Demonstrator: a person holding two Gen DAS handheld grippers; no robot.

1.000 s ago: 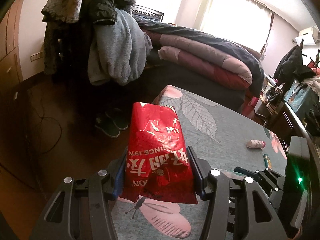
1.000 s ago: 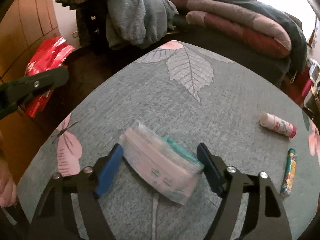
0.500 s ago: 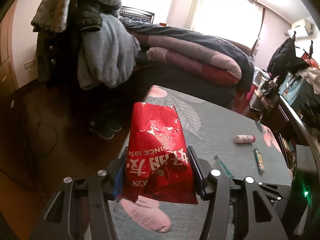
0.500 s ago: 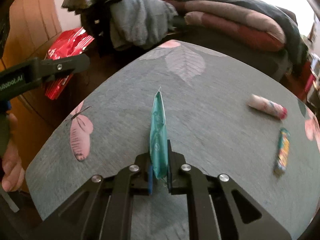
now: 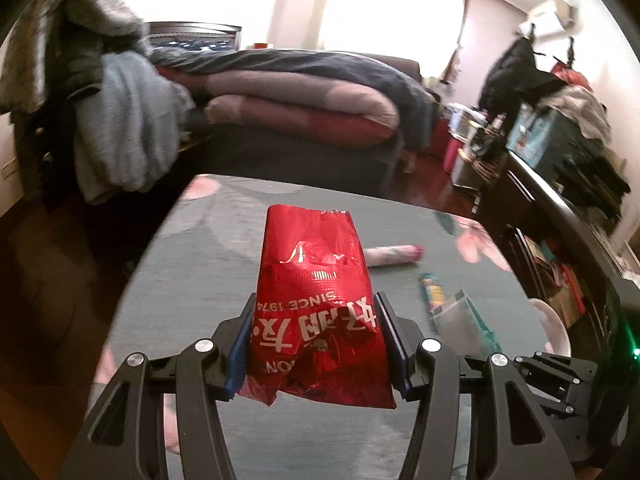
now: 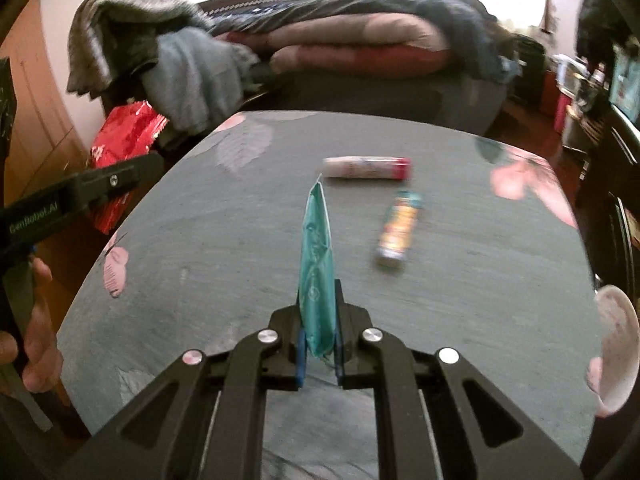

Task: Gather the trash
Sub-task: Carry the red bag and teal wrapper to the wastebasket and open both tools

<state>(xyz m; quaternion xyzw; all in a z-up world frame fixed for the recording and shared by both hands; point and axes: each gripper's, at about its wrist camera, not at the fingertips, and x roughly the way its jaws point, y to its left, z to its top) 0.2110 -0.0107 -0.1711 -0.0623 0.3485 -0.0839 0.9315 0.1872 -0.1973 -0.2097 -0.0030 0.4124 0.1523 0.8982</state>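
Observation:
My left gripper [image 5: 316, 340] is shut on a crumpled red snack bag [image 5: 314, 300], held up above the grey table [image 5: 200, 300]. Seen from the right wrist, that red bag [image 6: 124, 148] and the left gripper hang at the table's left edge. My right gripper [image 6: 318, 336] is shut on a flattened teal tissue packet [image 6: 317, 264], which stands edge-on between the pads. The same packet [image 5: 466, 326] shows at the right of the left wrist view. A white tube with a pink cap [image 6: 366, 168] and a small colourful tube [image 6: 400, 228] lie on the table beyond.
The table cloth carries pink flowers and leaf prints. A bed with piled quilts [image 5: 300, 96] stands behind the table, clothes hang on a rack [image 5: 100, 100] at the left, and cluttered furniture [image 5: 560, 152] lines the right side. A person's hand [image 6: 36, 332] grips the left handle.
The right gripper closed on the teal packet, which went from lying flat to pinched edge-on and lifted. Both grippers swung rightward across the table, the red bag still held.

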